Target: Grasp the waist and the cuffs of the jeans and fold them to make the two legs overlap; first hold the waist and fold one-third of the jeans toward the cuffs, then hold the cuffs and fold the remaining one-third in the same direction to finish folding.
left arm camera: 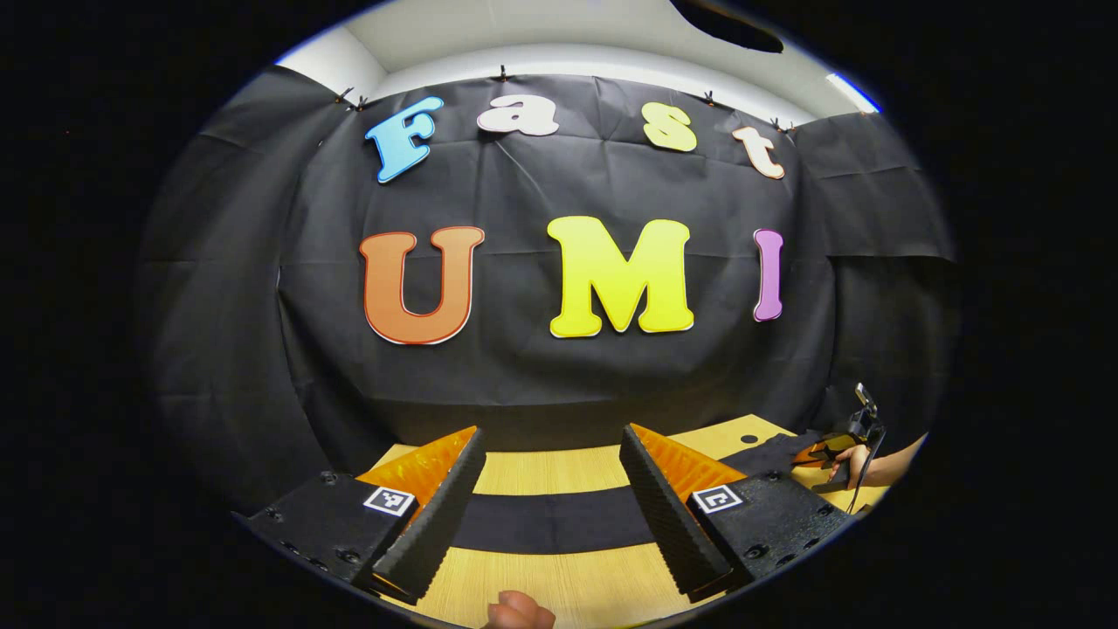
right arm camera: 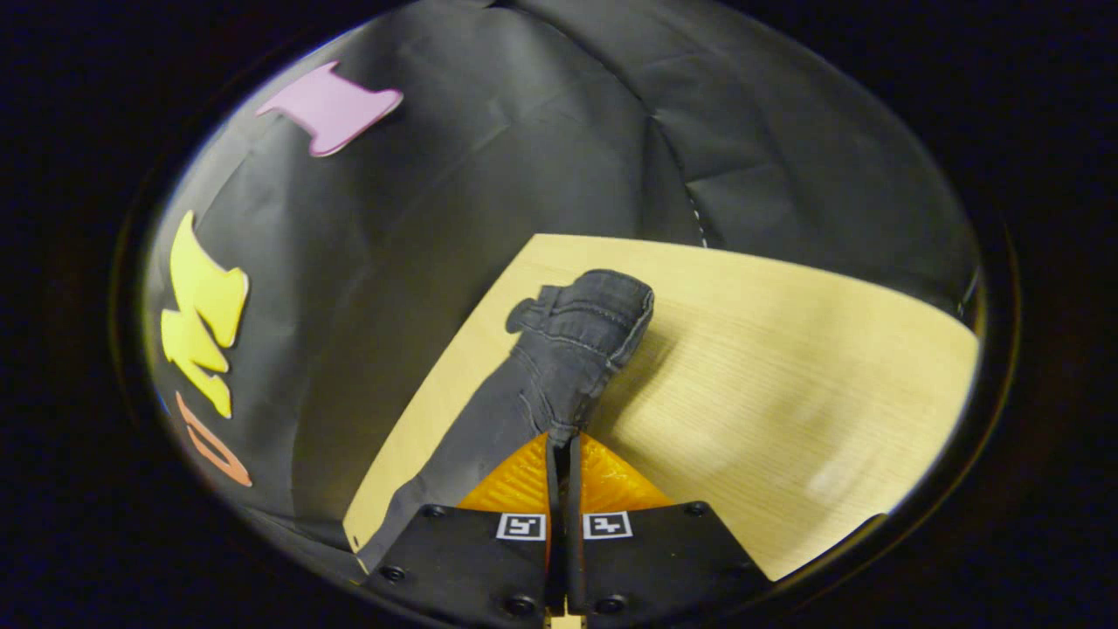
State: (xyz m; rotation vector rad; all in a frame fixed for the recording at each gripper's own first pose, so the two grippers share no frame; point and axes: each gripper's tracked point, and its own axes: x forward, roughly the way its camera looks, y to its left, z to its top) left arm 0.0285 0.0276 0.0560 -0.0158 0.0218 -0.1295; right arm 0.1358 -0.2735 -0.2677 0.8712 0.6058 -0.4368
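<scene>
The dark jeans (left arm camera: 559, 520) lie as a long strip across the wooden table (left arm camera: 559, 585) in the left gripper view. My left gripper (left arm camera: 552, 432) hovers over them, wide open, nothing between its fingers. Far right in that view, a hand (left arm camera: 869, 463) holds my right gripper (left arm camera: 825, 452) at the end of the jeans. In the right gripper view, my right gripper (right arm camera: 561, 445) is shut on a bunched fold of the jeans (right arm camera: 568, 349). Beyond the fingertips the cloth ends in a thick stitched band, seemingly the waist, resting on the table (right arm camera: 786, 367).
A thumb (left arm camera: 517, 611) shows at the bottom edge of the left gripper view. The booth's black cloth wall (left arm camera: 559, 376) rises right behind the table's far edge. A small dark hole (left arm camera: 748, 438) marks the tabletop at the far right. Bare wood lies right of the jeans.
</scene>
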